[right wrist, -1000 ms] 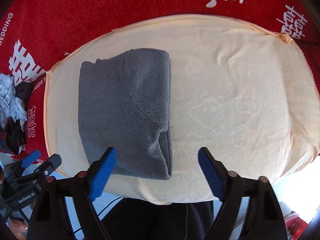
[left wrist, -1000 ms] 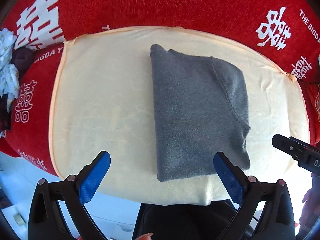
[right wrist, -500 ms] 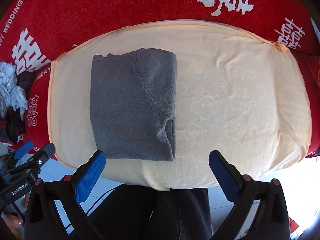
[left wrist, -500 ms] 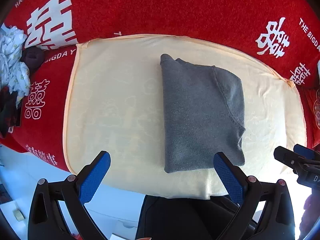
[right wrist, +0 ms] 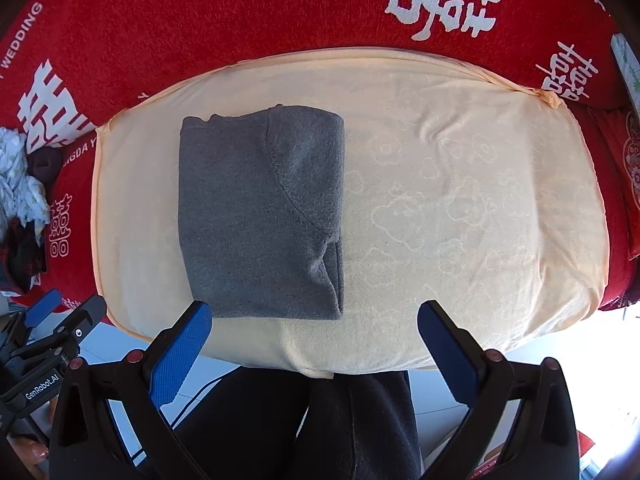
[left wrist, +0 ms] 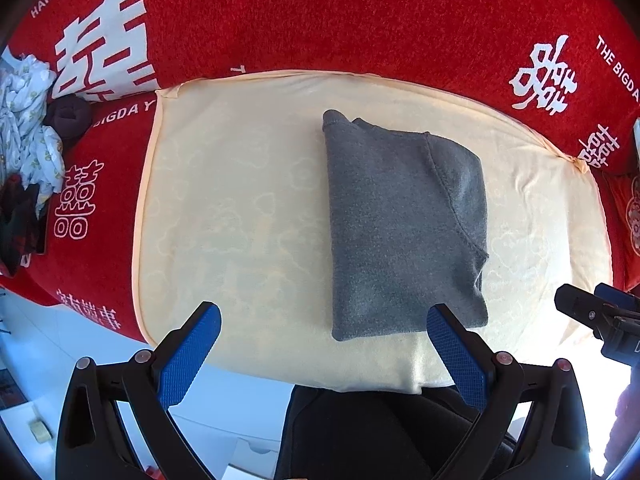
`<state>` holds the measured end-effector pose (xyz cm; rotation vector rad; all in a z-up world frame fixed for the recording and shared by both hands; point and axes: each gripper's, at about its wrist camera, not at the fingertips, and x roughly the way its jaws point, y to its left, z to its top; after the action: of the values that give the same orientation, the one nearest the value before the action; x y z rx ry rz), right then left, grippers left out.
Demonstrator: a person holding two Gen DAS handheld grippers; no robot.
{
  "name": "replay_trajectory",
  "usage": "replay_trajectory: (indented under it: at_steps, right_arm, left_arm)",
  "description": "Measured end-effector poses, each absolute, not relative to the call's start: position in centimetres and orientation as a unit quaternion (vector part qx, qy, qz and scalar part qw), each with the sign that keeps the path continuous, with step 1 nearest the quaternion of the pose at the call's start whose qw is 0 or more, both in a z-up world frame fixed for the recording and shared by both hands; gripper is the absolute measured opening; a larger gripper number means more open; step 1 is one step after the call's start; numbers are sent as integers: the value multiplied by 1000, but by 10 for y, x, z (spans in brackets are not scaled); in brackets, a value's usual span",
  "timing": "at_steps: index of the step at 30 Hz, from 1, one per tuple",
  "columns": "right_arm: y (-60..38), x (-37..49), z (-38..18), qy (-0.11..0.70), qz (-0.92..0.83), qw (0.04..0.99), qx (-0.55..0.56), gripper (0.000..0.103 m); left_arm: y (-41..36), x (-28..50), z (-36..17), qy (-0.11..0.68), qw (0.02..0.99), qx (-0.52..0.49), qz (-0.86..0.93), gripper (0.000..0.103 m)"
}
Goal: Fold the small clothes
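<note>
The left gripper (left wrist: pixel 323 346) is held wide apart and empty, its blue pads (left wrist: pixel 188 358) spread over the near edge of the cream cushion (left wrist: pixel 240 208). The right gripper (right wrist: pixel 314 342) is just as wide and just as empty, poised off the same near edge. Nothing is being touched by either one.

Just beyond them, the grey sweater (left wrist: pixel 404 232) is seen folded into a compact rectangle, lying flat on the cushion, closer to the near edge than the far one, with a sleeve seam curving across its top layer. By the look of it, the folding is judged close to done, or done.

Risk from here: if the bundle is picked up by one corner only, the layers could be shaken loose and the fold lost. The thick knit is springy, so a pinch on the top layer alone might peel it open. A drag toward the near edge could also send it off the cushion.

In the left wrist view, a heap of pale printed clothes (left wrist: pixel 30 120) is shown at the far left on the red blanket (left wrist: pixel 360 20), and the right gripper's tip is caught at the right border. In the right wrist view, the stacked fold layers (right wrist: pixel 335 276) at the sweater's near right corner are exposed, along with the bare right half of the cushion (right wrist: pixel 460 200).
</note>
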<state>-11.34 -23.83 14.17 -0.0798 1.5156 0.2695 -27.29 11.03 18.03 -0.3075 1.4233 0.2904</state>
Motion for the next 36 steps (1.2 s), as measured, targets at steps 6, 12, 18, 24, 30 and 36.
replay_trajectory:
  at_steps: [6,12,18,24,30,36]
  right_arm:
    - [-234,-116,145,682,124,719,-49,103]
    - [-233,-114,147,682,125,720,-47,103]
    - [-232,-114,148,681,126,719,-47,103]
    - [-229,-117,149,680,127,721,-50,103]
    - [-229,-118,149,679,128,721,-50,103]
    - [-230,-118,150,679,126,722,-48,103]
  left_arm:
    - [109,-272,184,647,738,-139,131,103]
    - [108,-274,183,650,735,-139,134,103]
    - [108,-275,184,650,735,-138,135,103]
    - [107,-277,184,651,735,-136,134,103]
    - [103,-279,186,650,736,-136,135,103]
    - [102,-279,187,650,735,-136,136,103]
